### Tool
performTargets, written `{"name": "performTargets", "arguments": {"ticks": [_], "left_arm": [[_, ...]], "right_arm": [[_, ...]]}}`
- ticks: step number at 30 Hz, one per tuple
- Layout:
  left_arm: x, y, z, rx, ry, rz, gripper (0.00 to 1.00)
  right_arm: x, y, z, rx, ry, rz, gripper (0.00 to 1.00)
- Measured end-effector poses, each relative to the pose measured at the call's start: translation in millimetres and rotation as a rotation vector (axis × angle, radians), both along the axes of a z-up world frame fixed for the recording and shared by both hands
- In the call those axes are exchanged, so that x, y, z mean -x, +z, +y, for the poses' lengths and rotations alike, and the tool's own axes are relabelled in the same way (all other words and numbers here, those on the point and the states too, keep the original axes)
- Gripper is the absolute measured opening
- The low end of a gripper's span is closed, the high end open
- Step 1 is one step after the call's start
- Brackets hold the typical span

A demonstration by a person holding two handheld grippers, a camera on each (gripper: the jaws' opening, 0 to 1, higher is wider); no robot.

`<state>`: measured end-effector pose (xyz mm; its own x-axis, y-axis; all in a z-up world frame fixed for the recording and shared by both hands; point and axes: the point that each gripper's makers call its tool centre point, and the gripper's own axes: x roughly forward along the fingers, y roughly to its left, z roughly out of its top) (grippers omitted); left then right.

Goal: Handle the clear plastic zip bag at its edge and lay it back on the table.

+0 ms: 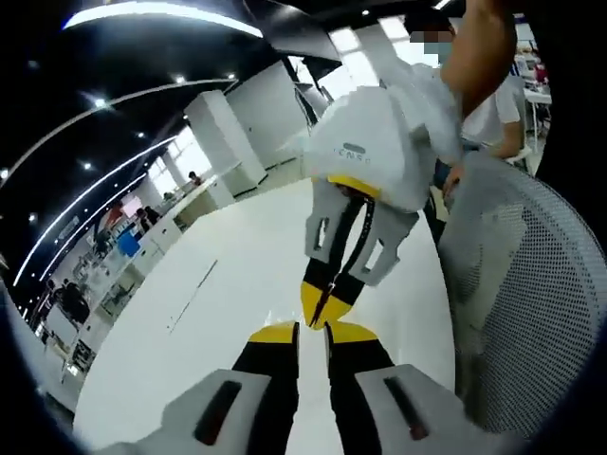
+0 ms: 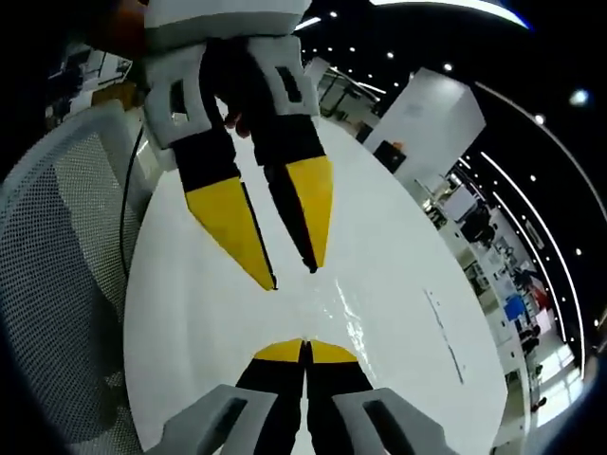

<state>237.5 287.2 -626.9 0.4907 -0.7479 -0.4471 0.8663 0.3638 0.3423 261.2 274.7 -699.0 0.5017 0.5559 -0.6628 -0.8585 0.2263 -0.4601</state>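
in the left gripper view, the left gripper (image 1: 311, 328) rises from the bottom with its yellow tips nearly together, leaving a thin slit between them; whether anything is pinched there cannot be told. just beyond them the right gripper (image 1: 322, 305) points back toward the camera, its yellow tips pressed together and almost meeting the left ones. faint glints between the two sets of tips hint at the clear plastic zip bag (image 1: 285, 315), though its outline is too hard to make out against the white table (image 1: 209, 313). to the right stands a mesh chair back (image 1: 531, 284), and above it a person's arm (image 1: 479, 47) holds the right gripper

in the right gripper view, the right gripper (image 2: 305, 350) has its jaws closed tip to tip at the bottom. just past them a glossy, wrinkled sheen on the table (image 2: 398, 284) marks the bag (image 2: 327, 308), lying between the two grippers. the left gripper (image 2: 294, 275) comes down from the top with its jaws slightly parted. the mesh chair (image 2: 57, 265) sits at the left
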Motion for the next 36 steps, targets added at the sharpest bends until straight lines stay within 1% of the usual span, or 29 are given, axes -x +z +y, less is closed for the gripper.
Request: {"name": "performTargets", "arguments": {"ticks": [1,3,5,7,8,11,12,15,16,17,20,22,23,24,25,26,28,29,32,34,36], "left_arm": [[-0.4,0.8,3.3,-0.01,0.004,-0.009,0.1],[-0.9,1.8,7.9,-0.007,0.018,-0.01,0.1],[-1.9,2.5,13.1,0.018,0.047,0.005,0.12],[-1.5,0.9,17.6,0.042,0.071,0.035,0.13],[-2.7,-0.5,22.0,0.053,0.094,0.047,0.14],[-4.6,-3.4,32.8,0.085,0.144,0.079,0.17],[-5.6,-4.2,37.1,0.091,0.161,0.084,0.18],[-6.8,-7.6,46.3,0.091,0.188,0.091,0.2],[-6.9,-9.7,50.0,0.091,0.197,0.098,0.21],[-6.8,-10.9,51.8,0.09,0.2,0.101,0.21],[-6.9,-16.0,59.4,0.078,0.215,0.102,0.23],[-7.1,-19.3,64.7,0.075,0.227,0.11,0.24],[-7.2,-20.0,66.5,0.076,0.232,0.112,0.24],[-7.2,-20.6,68.3,0.077,0.237,0.114,0.24],[-7.3,-22.1,71.1,0.078,0.245,0.12,0.25],[-7.3,-23.0,73.2,0.079,0.251,0.123,0.26],[-7.2,-25.0,77.9,0.083,0.266,0.13,0.27],[-6.7,-26.1,80.2,0.082,0.272,0.133,0.27],[-5.8,-27.5,84.9,0.087,0.285,0.141,0.3],[-5.0,-27.9,88.6,0.109,0.306,0.161,0.34],[-4.8,-27.8,91.3,0.132,0.316,0.172,0.39]], "right_arm": [[0.2,-1.4,0.3,-0.001,-0.002,0.0,0.0],[2.6,-4.5,1.2,-0.003,-0.008,0.015,0.0],[2.0,-12.5,1.4,0.01,-0.006,0.013,0.0],[-0.5,-17.2,1.0,0.013,-0.018,0.011,0.0],[-4.6,-23.4,0.6,0.013,-0.028,0.01,0.0],[-2.5,-23.1,0.6,0.013,-0.043,0.02,0.0],[-1.6,-24.1,0.2,0.012,-0.049,0.029,0.0],[-1.7,-32.8,-0.3,-0.017,-0.094,0.083,0.0],[-1.5,-33.8,-0.1,-0.034,-0.107,0.097,0.0],[0.5,-32.6,1.9,-0.073,-0.122,0.124,0.01],[2.1,-30.5,-2.1,-0.098,-0.158,0.154,0.05],[0.5,-32.4,-5.6,-0.125,-0.184,0.172,0.08],[3.9,-28.6,-7.6,-0.146,-0.207,0.192,0.09],[6.7,-26.8,-7.2,-0.172,-0.213,0.211,0.12],[4.3,-32.5,-9.3,-0.198,-0.233,0.237,0.17],[4.5,-33.4,-10.2,-0.203,-0.238,0.244,0.2],[8.1,-31.4,-15.6,-0.233,-0.276,0.278,0.25],[8.8,-28.2,-17.5,-0.251,-0.282,0.278,0.27],[13.1,-22.3,-26.4,-0.261,-0.299,0.271,0.33],[13.0,-20.9,-34.8,-0.28,-0.322,0.266,0.38],[14.7,-15.9,-38.1,-0.311,-0.344,0.268,0.42]]}}
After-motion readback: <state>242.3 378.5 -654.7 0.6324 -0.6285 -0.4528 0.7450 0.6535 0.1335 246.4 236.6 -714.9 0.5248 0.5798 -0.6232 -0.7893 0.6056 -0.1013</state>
